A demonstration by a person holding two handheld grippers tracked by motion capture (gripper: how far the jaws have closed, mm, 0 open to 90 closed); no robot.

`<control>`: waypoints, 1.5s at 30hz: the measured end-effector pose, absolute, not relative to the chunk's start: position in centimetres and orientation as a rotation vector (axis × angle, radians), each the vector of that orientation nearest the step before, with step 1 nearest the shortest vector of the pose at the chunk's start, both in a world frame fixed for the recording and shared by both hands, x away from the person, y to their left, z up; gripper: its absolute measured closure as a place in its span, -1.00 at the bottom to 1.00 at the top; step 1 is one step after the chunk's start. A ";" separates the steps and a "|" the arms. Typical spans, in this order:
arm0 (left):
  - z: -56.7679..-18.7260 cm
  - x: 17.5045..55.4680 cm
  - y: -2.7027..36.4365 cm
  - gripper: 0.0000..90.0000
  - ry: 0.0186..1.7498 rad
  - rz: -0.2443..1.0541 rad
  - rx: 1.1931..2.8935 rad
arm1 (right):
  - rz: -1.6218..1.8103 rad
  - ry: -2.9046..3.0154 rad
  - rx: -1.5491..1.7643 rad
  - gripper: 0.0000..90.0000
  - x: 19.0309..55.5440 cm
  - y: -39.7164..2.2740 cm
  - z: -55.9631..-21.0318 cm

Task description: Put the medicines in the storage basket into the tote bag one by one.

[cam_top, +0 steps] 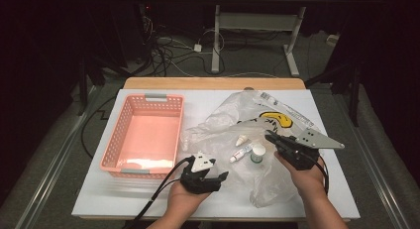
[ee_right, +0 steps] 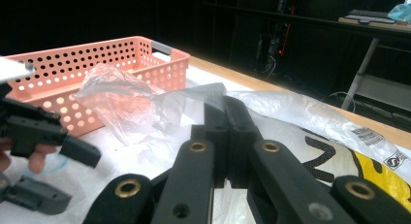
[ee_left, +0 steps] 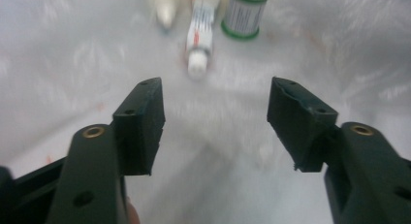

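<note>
A clear plastic bag with a yellow print lies crumpled on the white table. A cream dropper bottle, a small white tube and a white bottle with a green band rest close together at the bag; whether on or under its film I cannot tell. My right gripper is shut on a fold of the bag, the film pinched at its tips. My left gripper stands open with nothing between its jaws, a short way before the tube, the dropper bottle and the banded bottle.
A pink perforated basket stands to the left of the bag, with nothing in it. The table's wooden far edge runs behind the bag. Beyond it, desk legs and cables sit on a dark floor.
</note>
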State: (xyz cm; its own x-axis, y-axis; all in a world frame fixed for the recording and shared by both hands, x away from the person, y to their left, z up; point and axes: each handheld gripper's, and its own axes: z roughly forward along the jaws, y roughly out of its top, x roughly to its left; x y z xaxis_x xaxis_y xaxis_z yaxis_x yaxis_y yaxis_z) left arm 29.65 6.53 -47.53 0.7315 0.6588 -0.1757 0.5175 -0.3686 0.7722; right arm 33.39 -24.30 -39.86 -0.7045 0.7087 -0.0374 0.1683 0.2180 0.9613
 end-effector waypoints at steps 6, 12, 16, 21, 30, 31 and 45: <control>-48.9 30.5 6.9 -0.52 0.982 0.091 2.051 | 1.501 2.021 0.802 1.00 33.3 -24.3 -39.8; -49.1 32.3 6.3 -0.59 1.025 0.035 2.025 | 1.504 2.014 0.803 1.00 33.2 -24.4 -39.7; -49.0 33.7 5.6 -0.56 1.052 0.056 1.983 | 1.507 2.014 0.802 1.00 33.2 -24.5 -39.7; -49.3 34.5 5.4 -0.02 1.102 0.043 1.954 | 1.506 2.016 0.801 1.00 33.2 -24.5 -39.8; -49.1 33.9 5.3 0.92 1.082 0.130 1.943 | 1.480 2.040 0.807 1.00 33.2 -23.9 -40.3; -49.1 33.8 5.3 0.95 1.071 0.133 1.934 | 1.478 2.042 0.806 1.00 33.2 -23.9 -40.4; -48.8 32.3 5.6 0.96 0.931 0.219 1.885 | 1.460 2.013 0.836 1.00 32.5 -24.5 -40.7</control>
State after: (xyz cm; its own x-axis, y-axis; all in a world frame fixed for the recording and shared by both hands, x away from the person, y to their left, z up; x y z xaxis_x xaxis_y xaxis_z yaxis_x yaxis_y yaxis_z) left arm 32.32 5.61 -48.84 0.6898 0.6841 -0.2372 0.5068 -0.2222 0.8329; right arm 32.47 -24.53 -40.68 -0.6788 0.7327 -0.0483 0.1814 0.2310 0.9559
